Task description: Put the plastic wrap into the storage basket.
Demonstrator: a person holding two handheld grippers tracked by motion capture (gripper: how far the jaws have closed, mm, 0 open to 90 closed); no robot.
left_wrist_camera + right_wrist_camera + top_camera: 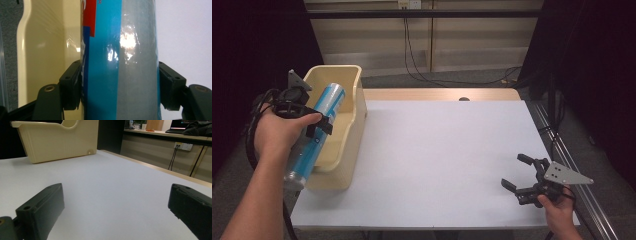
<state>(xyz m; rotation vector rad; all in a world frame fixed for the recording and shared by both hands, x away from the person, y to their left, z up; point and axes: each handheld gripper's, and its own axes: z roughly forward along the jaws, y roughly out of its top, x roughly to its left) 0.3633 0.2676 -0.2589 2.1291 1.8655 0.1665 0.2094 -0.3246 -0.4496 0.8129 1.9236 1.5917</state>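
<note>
White surface (437, 160), beige bin (343, 150) far left: left gripper (319, 122) clamped on the blue bottle (319, 127) should lower it slowly, clearing the rim; right gripper (518, 172) sits apart, empty.

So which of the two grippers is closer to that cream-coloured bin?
The left. The left gripper hangs over the bin, clamped on a blue bottle. The right gripper sits open at the table's opposite near corner.

One blue bottle (314, 134), one cream bin (343, 125), one white table (447, 155), two tools
</note>
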